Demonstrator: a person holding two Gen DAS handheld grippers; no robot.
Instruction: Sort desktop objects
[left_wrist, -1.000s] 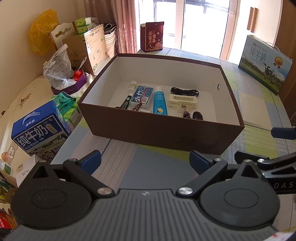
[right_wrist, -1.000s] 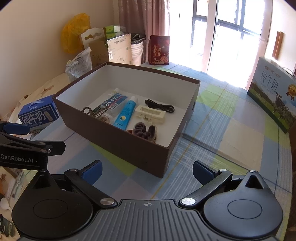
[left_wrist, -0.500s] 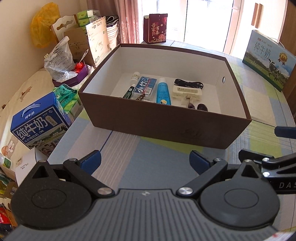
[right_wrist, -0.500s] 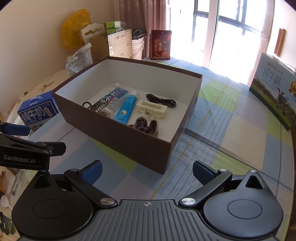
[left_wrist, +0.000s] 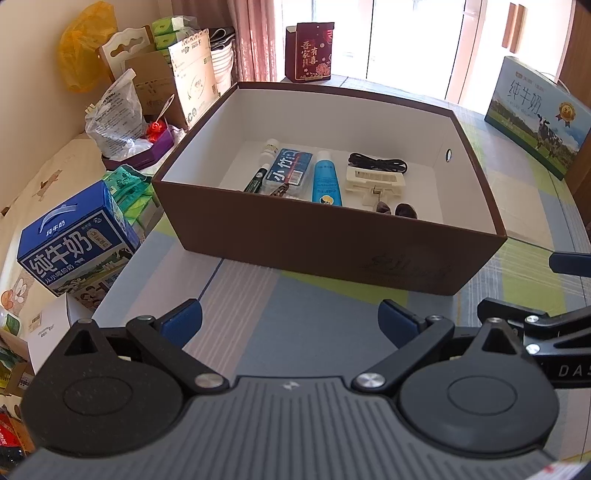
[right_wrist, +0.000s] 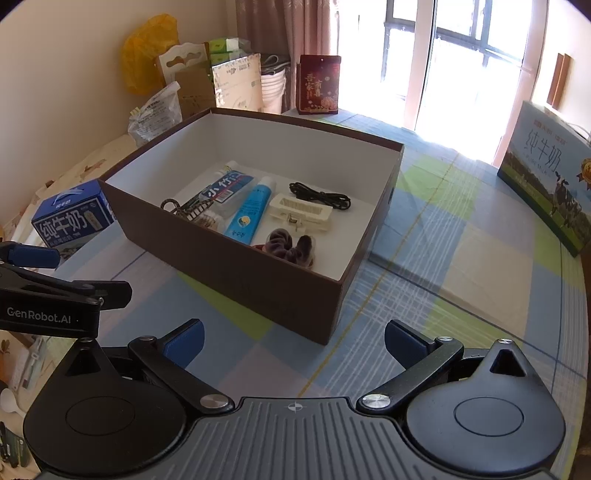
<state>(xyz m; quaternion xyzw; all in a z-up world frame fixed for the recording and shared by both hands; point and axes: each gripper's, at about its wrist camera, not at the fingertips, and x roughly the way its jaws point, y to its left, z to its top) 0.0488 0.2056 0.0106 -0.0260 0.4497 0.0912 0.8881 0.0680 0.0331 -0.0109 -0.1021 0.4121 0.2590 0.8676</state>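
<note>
A brown box (left_wrist: 332, 243) with a white inside stands on the checked tablecloth; it also shows in the right wrist view (right_wrist: 258, 280). Inside lie a blue tube (left_wrist: 325, 181), a tissue pack (left_wrist: 290, 170), a cream clip (left_wrist: 375, 181), a black cable (left_wrist: 376, 162), a dark hair tie (right_wrist: 291, 245) and pens (left_wrist: 255, 181). My left gripper (left_wrist: 290, 321) is open and empty, in front of the box's near wall. My right gripper (right_wrist: 293, 339) is open and empty, near the box's front right corner.
A blue milk carton (left_wrist: 74, 247) stands left of the table. A large milk gift box (right_wrist: 550, 184) stands at the far right. A red gift bag (left_wrist: 310, 51) stands behind the box. Bags and cartons (left_wrist: 122, 107) crowd the left side.
Both grippers have risen and tilted, so the box sits lower and fuller in both views. Both stay open and empty. Nothing in the box has moved.
</note>
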